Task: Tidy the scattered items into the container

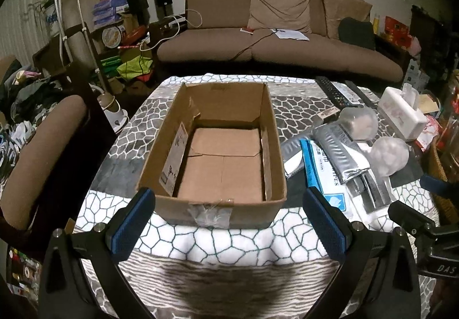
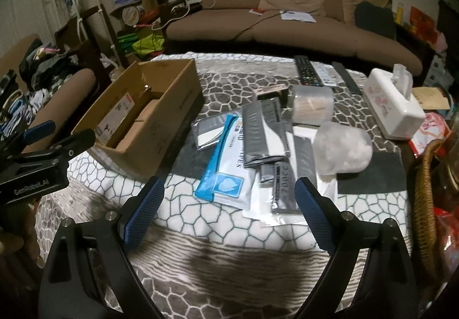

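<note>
Task at its outset: the cardboard box (image 1: 212, 147), centre frame on the desk (image 1: 252, 244), holds nothing, the packets and jars (image 2: 258, 141) lie scattered at centre-right, and both left gripper (image 1: 229, 230) and right gripper (image 2: 226, 215) show fingers wide and unladen.

Home living room; sofa (image 1: 275, 29)

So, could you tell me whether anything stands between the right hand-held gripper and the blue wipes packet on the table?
Nothing visible does. The right hand-held gripper hangs open with bare patterned cloth between it and the wipes packet. A silver pouch overlaps the packet's far end only. The cardboard box sits open to the left.
</note>
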### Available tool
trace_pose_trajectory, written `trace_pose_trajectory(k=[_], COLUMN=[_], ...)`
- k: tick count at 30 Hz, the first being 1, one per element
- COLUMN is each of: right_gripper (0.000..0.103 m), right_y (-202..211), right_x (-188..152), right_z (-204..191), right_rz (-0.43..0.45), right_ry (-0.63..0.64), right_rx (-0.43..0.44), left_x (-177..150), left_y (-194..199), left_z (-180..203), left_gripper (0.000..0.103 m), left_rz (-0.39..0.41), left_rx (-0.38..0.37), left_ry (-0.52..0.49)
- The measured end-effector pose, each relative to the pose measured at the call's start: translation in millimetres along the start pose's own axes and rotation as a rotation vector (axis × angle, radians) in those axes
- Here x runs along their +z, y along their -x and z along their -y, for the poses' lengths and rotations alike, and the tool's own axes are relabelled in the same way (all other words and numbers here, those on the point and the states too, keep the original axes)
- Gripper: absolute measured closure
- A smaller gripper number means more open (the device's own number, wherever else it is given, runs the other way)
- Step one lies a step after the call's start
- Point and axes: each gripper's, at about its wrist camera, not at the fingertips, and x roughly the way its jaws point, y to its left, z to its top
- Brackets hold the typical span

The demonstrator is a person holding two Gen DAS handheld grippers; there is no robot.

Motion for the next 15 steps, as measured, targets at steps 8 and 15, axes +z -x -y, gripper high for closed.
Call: trace_pose_trajectory(k=[8, 15], right_gripper=[0.011, 0.011], right_y=[-7, -12], right_x=[-17, -46], right_z=[21, 81], right_rz=[-0.024, -0.05], right_ry=[-0.036, -0.093], right_rx=[-0.034, -0.104], left_x=[-20, -37], left_y=[-4, 0], left_z=[14, 55], left_gripper=[0.0, 0.0], left_rz=[-0.004, 0.028], left_rx=[-0.013, -0.147], left_ry=[-0.031, -0.036])
